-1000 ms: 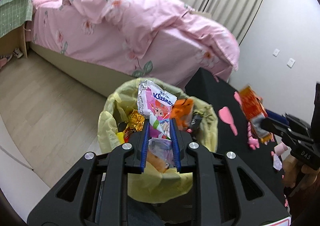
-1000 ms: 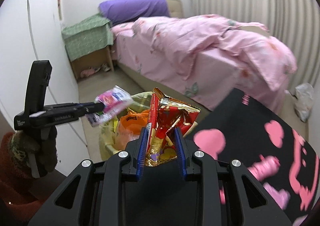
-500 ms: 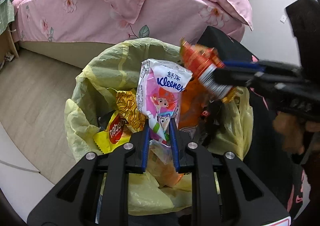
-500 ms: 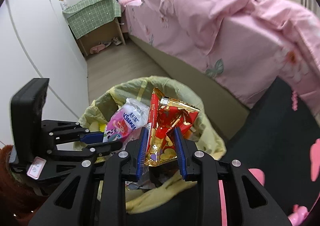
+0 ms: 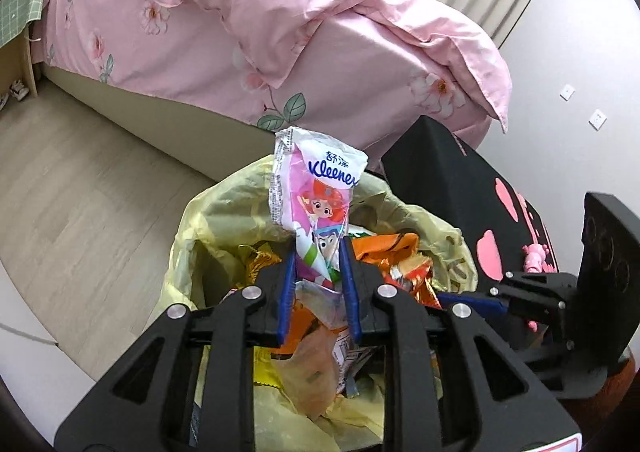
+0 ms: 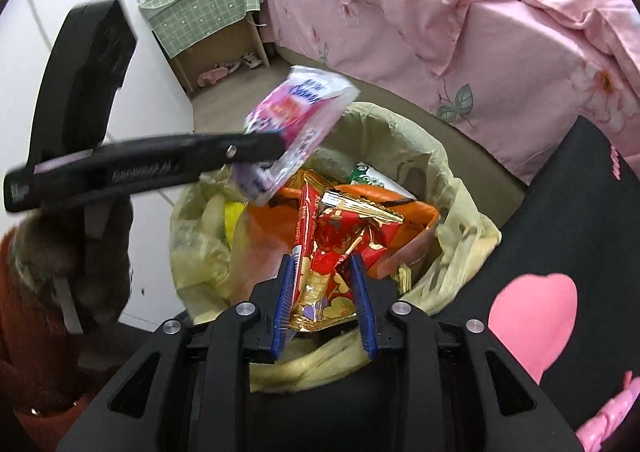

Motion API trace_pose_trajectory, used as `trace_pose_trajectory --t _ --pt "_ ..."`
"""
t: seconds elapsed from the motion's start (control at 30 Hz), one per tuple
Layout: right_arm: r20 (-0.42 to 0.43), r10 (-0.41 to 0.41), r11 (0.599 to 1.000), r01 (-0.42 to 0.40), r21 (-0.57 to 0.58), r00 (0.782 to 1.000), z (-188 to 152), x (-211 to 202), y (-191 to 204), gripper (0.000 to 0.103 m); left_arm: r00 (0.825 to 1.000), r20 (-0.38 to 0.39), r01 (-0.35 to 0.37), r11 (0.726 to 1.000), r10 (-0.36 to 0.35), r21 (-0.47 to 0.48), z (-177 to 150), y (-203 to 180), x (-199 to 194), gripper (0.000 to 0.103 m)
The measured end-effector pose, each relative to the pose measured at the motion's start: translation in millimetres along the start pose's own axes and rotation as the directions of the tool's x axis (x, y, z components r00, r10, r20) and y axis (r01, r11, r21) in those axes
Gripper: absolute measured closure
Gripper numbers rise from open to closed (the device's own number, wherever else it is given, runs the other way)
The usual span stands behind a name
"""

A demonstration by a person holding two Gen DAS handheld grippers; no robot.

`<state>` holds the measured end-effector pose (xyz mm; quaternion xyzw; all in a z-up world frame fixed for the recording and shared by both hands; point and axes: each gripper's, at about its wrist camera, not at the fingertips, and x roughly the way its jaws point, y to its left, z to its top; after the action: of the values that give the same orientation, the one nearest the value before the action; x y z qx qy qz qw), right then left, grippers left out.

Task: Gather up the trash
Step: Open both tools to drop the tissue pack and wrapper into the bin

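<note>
Both tongs hang over a trash bin lined with a yellow plastic bag (image 5: 208,219), which stands on the wooden floor (image 5: 80,187) between the bed with the pink floral duvet (image 5: 280,11) and a black surface with pink shapes (image 6: 560,252). The left tongs (image 5: 318,252) have a pink and white Kleenex tissue packet (image 5: 320,187) between the blue pads; the jaws are opening, and the packet stands upright with its lower end between them, above the bin's far rim. The right tongs (image 6: 324,264) have a red and gold snack wrapper (image 6: 340,236) between the pads; these jaws are opening too, and the wrapper touches the left pad while a gap shows at the right one. The bin already contains an orange wrapper (image 6: 288,211) and other crumpled packets.
</note>
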<state>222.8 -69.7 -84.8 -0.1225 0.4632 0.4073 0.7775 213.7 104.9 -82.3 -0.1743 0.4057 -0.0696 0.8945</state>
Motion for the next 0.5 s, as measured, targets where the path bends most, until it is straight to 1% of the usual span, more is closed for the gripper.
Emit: trace_pose_trajectory --t 0.03,0.07,0.1,0.13,0.2,0.27,0.3,0.33,0.4,0.43,0.5 --pt "0.004 -0.009 1.000 0.009 -0.005 1.000 -2 -2 2 0.064 1.000 0.004 0.008 1.000 -0.007 -0.011 0 0 -3 0.071" --pt "0.009 -0.009 1.000 0.010 -0.009 1.000 -3 -3 3 0.063 1.000 0.006 0.013 1.000 -0.012 -0.018 -1 0 -4 0.063" --pt "0.016 -0.009 1.000 0.010 -0.013 1.000 -5 -5 5 0.062 1.000 0.009 0.016 1.000 -0.016 -0.023 0 0 -6 0.061" --pt "0.026 -0.015 1.000 0.015 -0.024 1.000 -7 -8 7 0.060 1.000 0.015 0.016 0.999 -0.016 -0.029 0 -1 -10 0.060" --pt "0.035 -0.032 0.999 0.033 -0.029 0.999 -10 -12 10 0.060 1.000 0.027 0.003 0.999 -0.002 -0.033 0 -3 -16 0.057" --pt "0.050 -0.040 0.999 0.042 -0.032 0.998 -11 -18 13 0.060 0.998 0.056 -0.025 0.999 0.027 -0.044 2 -4 -27 0.056" --pt "0.075 -0.047 0.998 0.049 -0.037 0.996 -13 -25 14 0.059 0.996 0.080 -0.038 0.998 0.042 -0.051 4 -5 -34 0.056" --pt "0.094 -0.049 0.998 0.053 -0.041 0.994 -14 -29 15 0.056 0.994 0.099 -0.048 0.997 0.054 -0.056 5 -5 -39 0.056" --pt "0.160 -0.058 0.996 0.068 -0.058 0.985 -18 -44 17 0.050 0.984 0.156 -0.072 0.995 0.083 -0.075 7 -5 -56 0.055" --pt "0.196 -0.085 0.994 0.097 -0.050 0.977 -20 -57 17 0.050 0.980 0.175 -0.078 0.994 0.091 -0.080 8 -6 -63 0.054" --pt "0.227 -0.100 0.994 0.110 -0.028 0.969 -25 -70 15 0.050 0.976 0.194 -0.082 0.994 0.095 -0.075 9 -11 -72 0.052"
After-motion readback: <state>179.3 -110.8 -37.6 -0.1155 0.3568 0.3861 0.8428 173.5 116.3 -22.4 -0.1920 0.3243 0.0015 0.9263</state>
